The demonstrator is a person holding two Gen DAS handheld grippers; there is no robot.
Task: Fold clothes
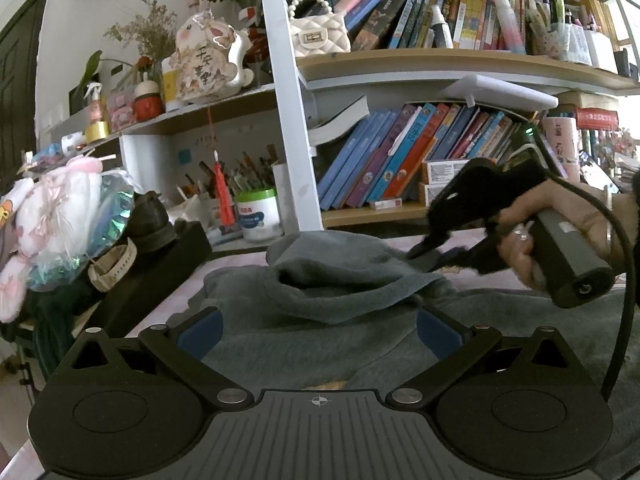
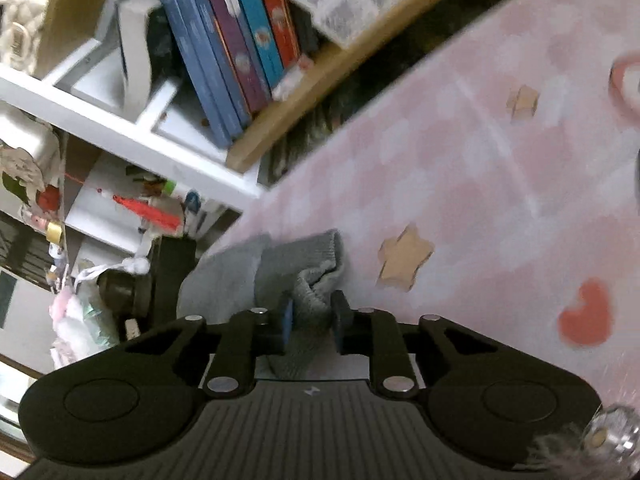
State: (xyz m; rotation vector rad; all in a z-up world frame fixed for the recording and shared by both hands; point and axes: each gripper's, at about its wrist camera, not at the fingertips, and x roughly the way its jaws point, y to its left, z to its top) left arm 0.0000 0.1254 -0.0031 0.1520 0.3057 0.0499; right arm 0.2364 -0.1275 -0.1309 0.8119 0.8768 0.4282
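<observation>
— Now, the left wrist view: what does it show?
— A grey sweater [image 1: 320, 300] lies spread over a pink-covered table [image 1: 236, 264] before a crowded bookshelf [image 1: 420, 60]. The left gripper [image 1: 318, 330] hangs low over the cloth with its blue pads spread wide, nothing pinched between them. At right, a person's hand [image 1: 560, 232] holds the right gripper [image 1: 430, 246] tilted down, its tips at the sweater's raised far fold.

— Can its grip be judged from there?
— No; the tips are dark and blurred against the cloth.

— And the right wrist view?
— Rolled sharply, so shelf and books [image 2: 232, 48] slant across the frame. The right gripper [image 2: 312, 320] has its jaws drawn near together, pinching a bunched fold of the grey sweater [image 2: 288, 268] that passes between the pads. To the right runs the pink table [image 2: 480, 160] covering, printed with tan stars [image 2: 404, 258] and a red heart [image 2: 586, 312].
</observation>
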